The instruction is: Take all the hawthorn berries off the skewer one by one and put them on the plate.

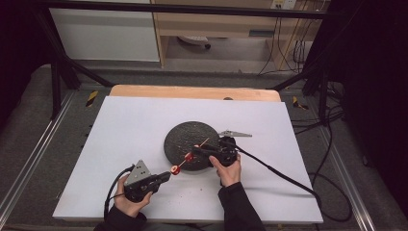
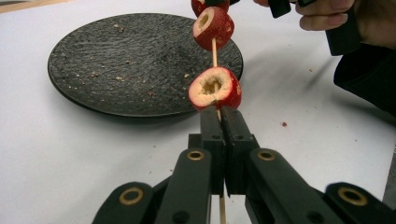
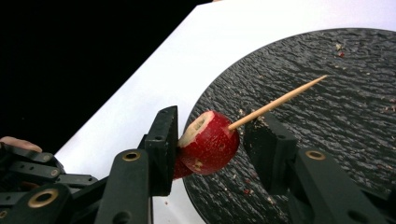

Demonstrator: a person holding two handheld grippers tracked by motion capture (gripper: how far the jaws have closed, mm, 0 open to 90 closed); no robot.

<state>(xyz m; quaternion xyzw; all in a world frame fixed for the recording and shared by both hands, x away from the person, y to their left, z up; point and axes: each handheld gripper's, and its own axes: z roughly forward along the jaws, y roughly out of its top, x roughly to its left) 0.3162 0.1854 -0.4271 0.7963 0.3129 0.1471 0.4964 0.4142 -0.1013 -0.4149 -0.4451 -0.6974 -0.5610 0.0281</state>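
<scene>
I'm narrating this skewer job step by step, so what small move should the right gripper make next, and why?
Probably close the right gripper the rest of the way on the upper red fruit. Its jaws straddle the fruit, one touching, the other apart. The left gripper already clamps the wooden skewer below the lower fruit, above the dark plate.

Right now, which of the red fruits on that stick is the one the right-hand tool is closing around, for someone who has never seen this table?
Start at the dark round plate on the white table. A thin wooden skewer slants over its near edge, threaded with cored red fruits. It is the upper fruit, nearest the bare pointed tip, between the right gripper fingers; the lower one sits against the left gripper.
</scene>
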